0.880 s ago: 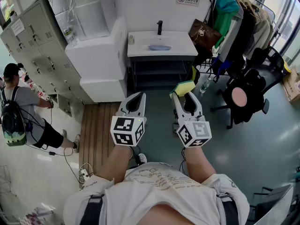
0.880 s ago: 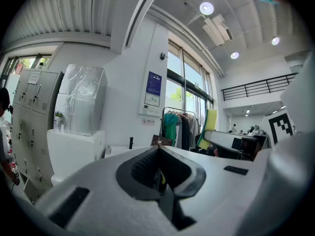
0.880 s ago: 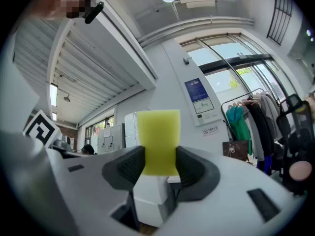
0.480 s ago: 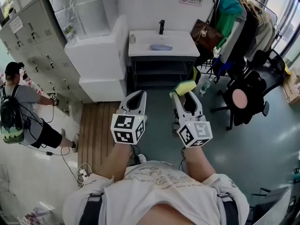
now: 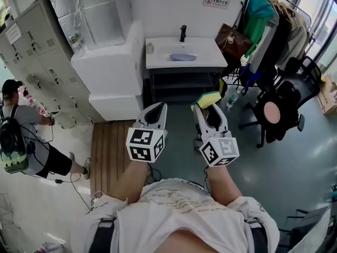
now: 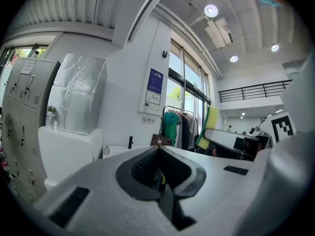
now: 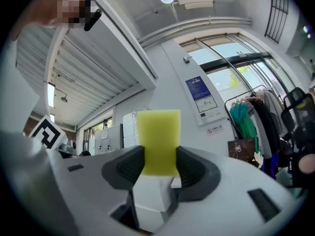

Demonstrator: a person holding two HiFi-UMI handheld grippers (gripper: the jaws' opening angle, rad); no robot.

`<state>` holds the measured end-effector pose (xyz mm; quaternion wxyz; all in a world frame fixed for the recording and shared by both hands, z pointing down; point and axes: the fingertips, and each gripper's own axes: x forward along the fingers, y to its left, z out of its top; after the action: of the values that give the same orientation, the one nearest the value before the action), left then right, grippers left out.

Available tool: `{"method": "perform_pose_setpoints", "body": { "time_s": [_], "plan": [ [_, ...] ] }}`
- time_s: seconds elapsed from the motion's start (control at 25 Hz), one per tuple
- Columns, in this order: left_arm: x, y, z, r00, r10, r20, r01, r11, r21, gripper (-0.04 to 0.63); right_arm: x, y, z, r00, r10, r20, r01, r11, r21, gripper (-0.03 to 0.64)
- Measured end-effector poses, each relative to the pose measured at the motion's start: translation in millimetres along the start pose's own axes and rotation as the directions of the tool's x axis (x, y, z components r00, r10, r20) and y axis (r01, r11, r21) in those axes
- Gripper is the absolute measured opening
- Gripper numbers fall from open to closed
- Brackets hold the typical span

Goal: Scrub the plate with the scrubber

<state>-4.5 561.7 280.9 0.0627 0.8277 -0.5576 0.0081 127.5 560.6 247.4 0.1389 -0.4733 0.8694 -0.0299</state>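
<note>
The scrubber (image 7: 158, 141) is clamped by its lower end in the right tool (image 5: 209, 108). Its long axis seems to stand upright, rising above the jaws, one broad face toward the far worktop (image 5: 158, 59) where the plate (image 5: 183, 57) lies, well apart. Gripped so low, it may bend or slip under pressure, and the plate may skate unless the left tool (image 5: 156, 109) — jaws together, empty — steadies it.

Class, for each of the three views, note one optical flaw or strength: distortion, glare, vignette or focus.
Head view: the wide-angle lens bows the lockers, and window light glares off the floor. Left gripper view: a black circular vignette rings the frame, and the ceiling lamps are blown out. Right gripper view: same vignette; the scrubber is sharp and evenly lit.
</note>
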Motion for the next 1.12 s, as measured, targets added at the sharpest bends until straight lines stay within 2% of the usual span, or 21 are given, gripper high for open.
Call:
{"method": "perform_pose_setpoints", "body": {
  "time_s": [0.16, 0.52, 0.84, 1.12],
  "plan": [
    [8, 10, -3, 1.000, -0.019, -0.008, 0.019, 1.000, 0.024, 0.021, 12, 2, -4, 1.000, -0.013, 0.008, 0.013, 1.000, -0.006, 0.206],
    [29, 26, -5, 0.999, -0.044, -0.004, 0.044, 0.999, 0.009, 0.021, 35, -8, -11, 0.999, -0.031, 0.006, 0.031, 0.999, -0.020, 0.207],
    [64, 33, -4, 0.999, -0.042, 0.016, 0.041, 0.998, 0.046, 0.021, 63, -41, -17, 0.999, -0.028, 0.042, 0.029, 0.999, -0.018, 0.207],
    [118, 49, 4, 0.999, -0.037, 0.040, 0.034, 0.997, 0.068, 0.021, 119, -81, -21, 0.998, 0.002, 0.062, -0.001, 1.000, -0.017, 0.207]
  ]
}}
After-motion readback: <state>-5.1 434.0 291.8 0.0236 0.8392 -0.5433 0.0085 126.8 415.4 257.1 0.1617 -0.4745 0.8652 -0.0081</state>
